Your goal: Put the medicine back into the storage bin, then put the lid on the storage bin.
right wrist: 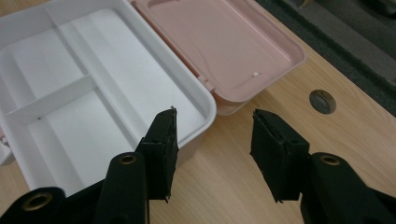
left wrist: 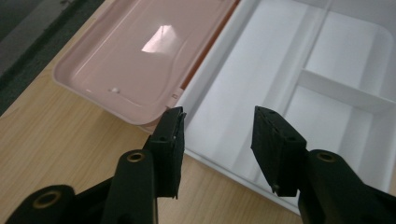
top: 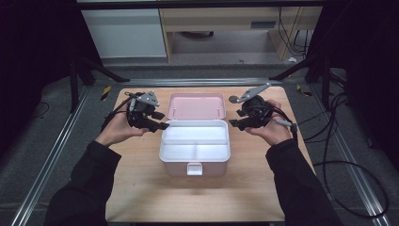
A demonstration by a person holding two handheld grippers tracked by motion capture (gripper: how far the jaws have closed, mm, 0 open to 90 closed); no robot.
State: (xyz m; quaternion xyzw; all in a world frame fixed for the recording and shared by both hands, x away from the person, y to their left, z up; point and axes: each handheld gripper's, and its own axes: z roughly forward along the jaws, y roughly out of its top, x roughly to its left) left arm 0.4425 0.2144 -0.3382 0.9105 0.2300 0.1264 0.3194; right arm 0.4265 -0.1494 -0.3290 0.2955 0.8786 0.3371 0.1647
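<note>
Box in the middle of the high view, on the table, pink outside, white inside. Left gripper just to the left of it, jaws apart, nothing between them. Right gripper just to the right, jaws apart too, holding nothing. Both up off the box, not touching it. Lid flipped all the way back, lying flat behind the box (toward the top of the frame). White tray with little walls inside, no things in it. Opening part looks done. Maybe filling or taking the tray out is left; cannot tell which.
</note>
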